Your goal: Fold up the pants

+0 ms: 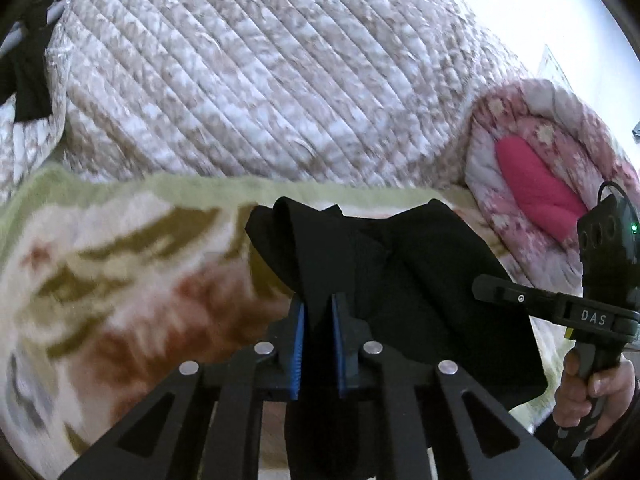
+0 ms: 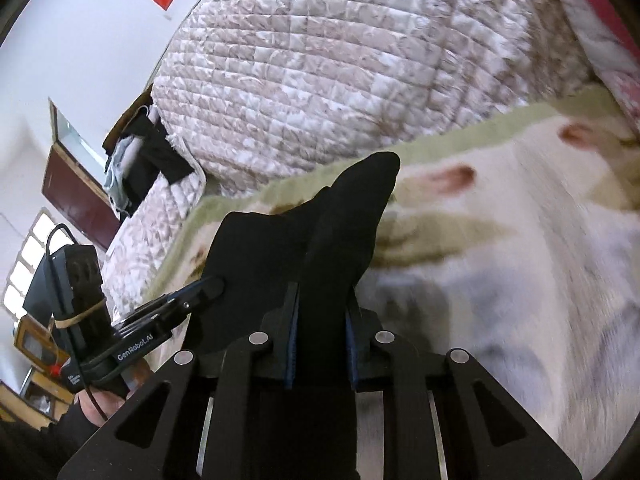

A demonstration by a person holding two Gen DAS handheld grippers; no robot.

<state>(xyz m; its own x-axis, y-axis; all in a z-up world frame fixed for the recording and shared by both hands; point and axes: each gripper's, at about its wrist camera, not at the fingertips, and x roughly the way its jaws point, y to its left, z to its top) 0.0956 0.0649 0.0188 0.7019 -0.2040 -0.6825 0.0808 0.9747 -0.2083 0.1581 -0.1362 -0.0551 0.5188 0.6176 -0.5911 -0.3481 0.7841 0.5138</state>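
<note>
The black pants (image 1: 404, 280) hang bunched between both grippers, lifted above the patterned blanket (image 1: 120, 272). My left gripper (image 1: 318, 308) is shut on a fold of the pants, with cloth running between its blue pads. My right gripper (image 1: 492, 288) shows at the right of the left wrist view, clamped on the other side of the cloth. In the right wrist view the pants (image 2: 344, 216) rise in a peak from my right gripper (image 2: 322, 300), which is shut on them. My left gripper (image 2: 208, 286) reaches into the cloth from the left there.
A quilted beige cover (image 1: 260, 80) lies over the bed behind the blanket. A rolled pink floral quilt (image 1: 540, 152) sits at the right. Dark clothes (image 2: 152, 148) hang off the bed's far corner, near a dark red cabinet (image 2: 72, 188) and a window (image 2: 28, 264).
</note>
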